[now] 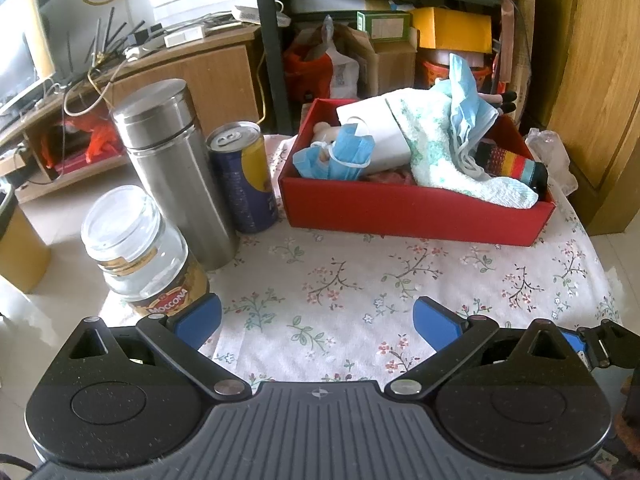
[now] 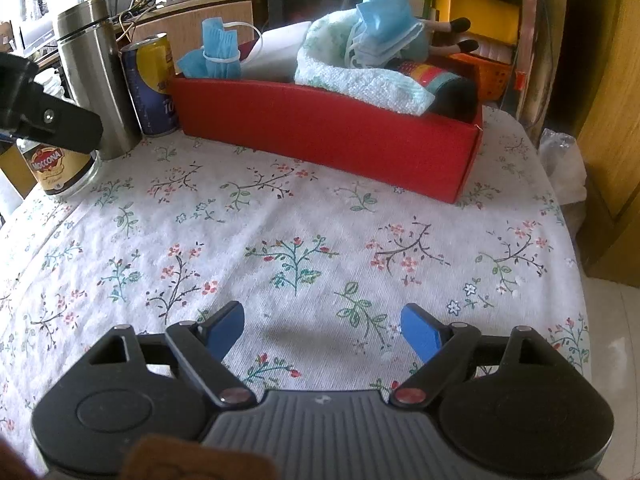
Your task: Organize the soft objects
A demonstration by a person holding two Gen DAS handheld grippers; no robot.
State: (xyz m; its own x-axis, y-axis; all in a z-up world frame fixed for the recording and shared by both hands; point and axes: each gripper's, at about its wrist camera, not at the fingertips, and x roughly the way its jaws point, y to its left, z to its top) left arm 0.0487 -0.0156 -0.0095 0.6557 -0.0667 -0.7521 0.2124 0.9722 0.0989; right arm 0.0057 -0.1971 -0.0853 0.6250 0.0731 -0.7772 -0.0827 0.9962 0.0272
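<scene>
A red box (image 1: 400,210) (image 2: 328,128) stands at the back of the floral tablecloth (image 1: 340,280) (image 2: 280,220). It holds soft things: a white-green towel (image 1: 432,136) (image 2: 360,76), blue face masks (image 1: 344,156) (image 2: 218,54) (image 2: 384,8), a striped sock (image 1: 508,162) (image 2: 428,72), a white pouch (image 1: 376,128) and a doll with black feet (image 2: 460,24). My left gripper (image 1: 318,320) is open and empty, low over the cloth in front of the box. My right gripper (image 2: 322,326) is open and empty over the cloth's front.
A steel flask (image 1: 176,168) (image 2: 94,68), a blue-yellow can (image 1: 244,176) (image 2: 154,84) and a Moccona glass jar (image 1: 140,252) (image 2: 56,168) stand left of the box. Cluttered shelves (image 1: 400,20) are behind, a wooden cabinet (image 1: 600,80) to the right.
</scene>
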